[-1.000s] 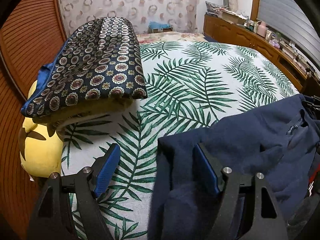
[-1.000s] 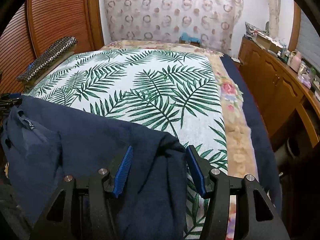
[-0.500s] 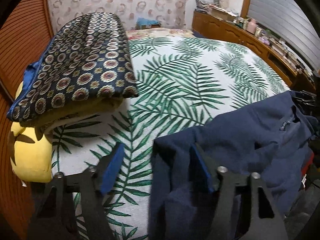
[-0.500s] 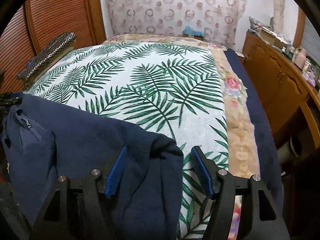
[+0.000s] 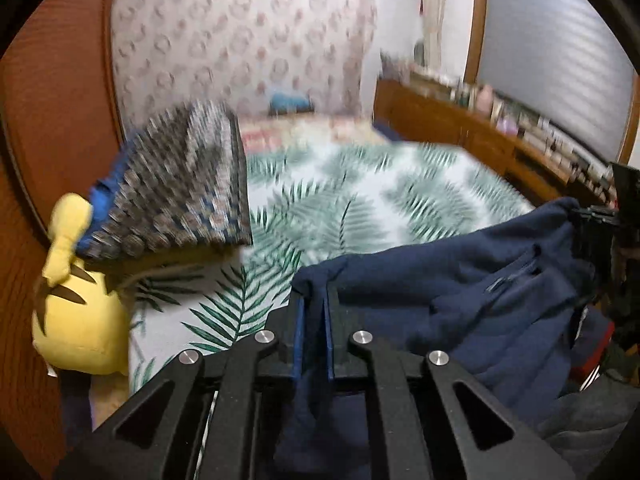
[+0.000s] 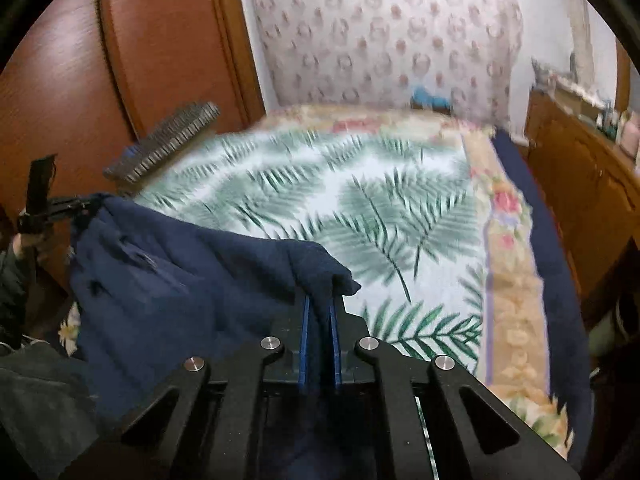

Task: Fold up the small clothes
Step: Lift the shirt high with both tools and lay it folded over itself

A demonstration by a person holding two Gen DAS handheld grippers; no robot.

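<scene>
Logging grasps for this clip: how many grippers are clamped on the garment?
2: left gripper on the navy garment one corner, right gripper on the other.

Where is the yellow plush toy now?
In the left wrist view, the yellow plush toy sits at the left, under the folded patterned blanket.

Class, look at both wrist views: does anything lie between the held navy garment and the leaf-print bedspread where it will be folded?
Nothing visible does. Both grippers are shut on the navy garment, and the leaf-print bedspread ahead is bare.

Patterned folded cloth (image 5: pixel 176 184) motion-blurred; navy garment (image 5: pixel 460 280) cut off below
</scene>
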